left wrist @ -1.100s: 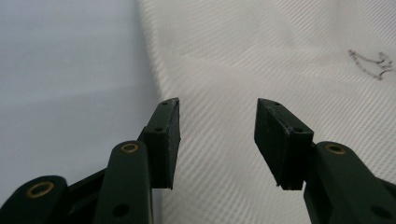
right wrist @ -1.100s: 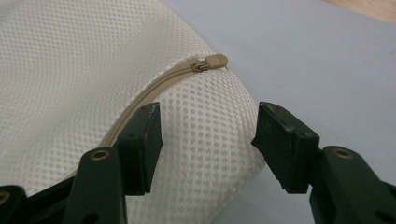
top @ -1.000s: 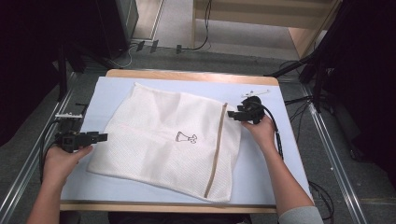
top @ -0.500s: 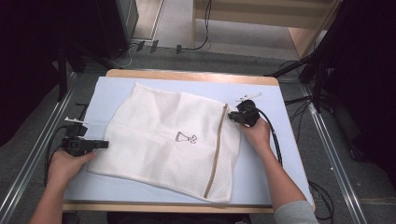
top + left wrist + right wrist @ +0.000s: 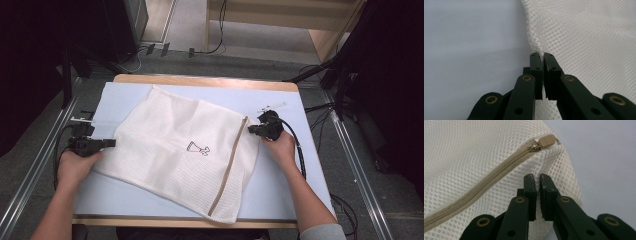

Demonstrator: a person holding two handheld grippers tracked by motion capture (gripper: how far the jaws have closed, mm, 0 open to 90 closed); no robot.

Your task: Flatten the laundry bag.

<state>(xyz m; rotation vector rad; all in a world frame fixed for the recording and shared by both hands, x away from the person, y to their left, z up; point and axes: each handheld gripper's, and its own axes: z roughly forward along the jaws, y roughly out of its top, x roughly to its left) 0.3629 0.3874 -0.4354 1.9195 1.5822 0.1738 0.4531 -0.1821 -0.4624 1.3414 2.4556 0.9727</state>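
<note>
While a white mesh laundry bag [image 5: 185,150] is lying spread at an angle across the pale blue desk [image 5: 295,200], a person is working both of its side edges with a pair of hand-held tongs. The left tongs [image 5: 111,143] are pinching the bag's left edge, their black jaws having just been closing and now sitting together with a thin fold of mesh [image 5: 541,53] caught between them in the left gripper view. The right tongs [image 5: 251,129] are clamping the opposite edge, jaws likewise having just been closing and now pressed on the netting [image 5: 538,185] just below the zipper's end. A beige zipper [image 5: 229,165] is running down the bag near its right side, and its tan pull tab [image 5: 546,140] is resting at the top corner, just beyond the right jaws. A small black printed emblem [image 5: 198,148] is showing at the bag's middle. The person's left hand [image 5: 75,167] and right hand [image 5: 280,149] are reaching in from the near edge of the desk, with a black cable [image 5: 299,155] trailing from the right tongs along the forearm.
</note>
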